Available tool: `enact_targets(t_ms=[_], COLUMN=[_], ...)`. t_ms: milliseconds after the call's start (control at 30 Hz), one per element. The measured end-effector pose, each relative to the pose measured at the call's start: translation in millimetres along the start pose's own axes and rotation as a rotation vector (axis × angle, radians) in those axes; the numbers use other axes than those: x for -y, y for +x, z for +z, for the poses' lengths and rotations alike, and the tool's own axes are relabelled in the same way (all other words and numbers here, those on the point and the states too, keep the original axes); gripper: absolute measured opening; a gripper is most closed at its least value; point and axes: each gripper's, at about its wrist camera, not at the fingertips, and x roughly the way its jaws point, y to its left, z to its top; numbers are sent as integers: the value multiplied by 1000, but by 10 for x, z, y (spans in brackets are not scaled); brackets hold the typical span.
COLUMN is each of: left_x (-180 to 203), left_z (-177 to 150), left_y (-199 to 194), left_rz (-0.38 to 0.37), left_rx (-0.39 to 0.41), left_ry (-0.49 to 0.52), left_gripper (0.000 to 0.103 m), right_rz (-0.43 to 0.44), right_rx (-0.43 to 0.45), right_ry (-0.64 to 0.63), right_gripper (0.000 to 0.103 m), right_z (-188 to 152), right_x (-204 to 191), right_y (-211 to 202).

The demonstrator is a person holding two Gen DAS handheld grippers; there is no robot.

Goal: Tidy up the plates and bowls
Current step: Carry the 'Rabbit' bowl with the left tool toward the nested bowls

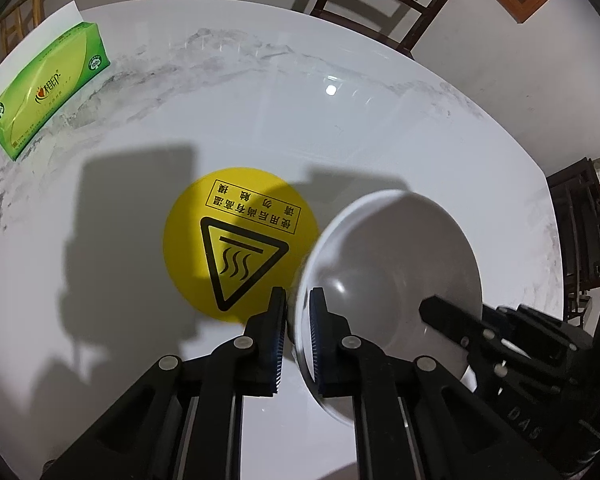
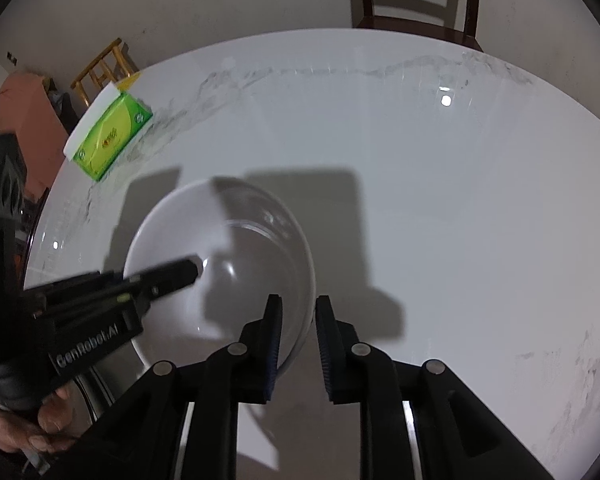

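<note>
Bowl: the white bowl (image 1: 392,264) sits on the white marble tabletop (image 1: 260,100), its left rim just beside the round yellow hot-surface sticker (image 1: 236,240) and overlapping its edge in the left wrist view.
Left gripper: the left gripper (image 1: 298,312) has its jaws pressed onto the bowl's left rim, one pad outside and one inside the wall, a thin pinch.
Right gripper: the right gripper (image 2: 298,320) straddles the opposite rim with its jaws slightly spread; the right pad stands visibly clear of the wall, so I judge it is not clamping.
Risk, one-sided hold: if the bowl is lifted now, only the left pinch bears it; the glazed rim could slip through the pads or the bowl could swing down and knock the tabletop.
Risk, dragging: a sideways pull from the left could skid the bowl across the smooth marble.
Risk, collision: both grippers work the same small bowl; their fingers could clash inside it.
Bystanders: the green tissue pack (image 1: 48,92) lies well apart, near the far edge, out of harm's way.
</note>
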Motion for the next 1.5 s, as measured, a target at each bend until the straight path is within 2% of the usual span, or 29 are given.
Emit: enact_targets(t_ms=[467,933,1233,1500], left_x=[71,152,284,439], left_z=[-56,-125,-199,-330], left_y=[8,-4,-161,-444], left_rz=[3,14,9,10], left_rx=[1,-20,-23,-11], left_ry=[13,25,48,79], left_gripper=[9,7,6,6], right_rz=[37,22,3,-17], right_rx=[-59,-101,-118,-115], right_ry=[21,47,61,58], right_gripper=[20,20,19,19], right_z=[-182,-161,-173,-301], right_x=[43,24,23,-30], right_y=[19,-44,-255,-629])
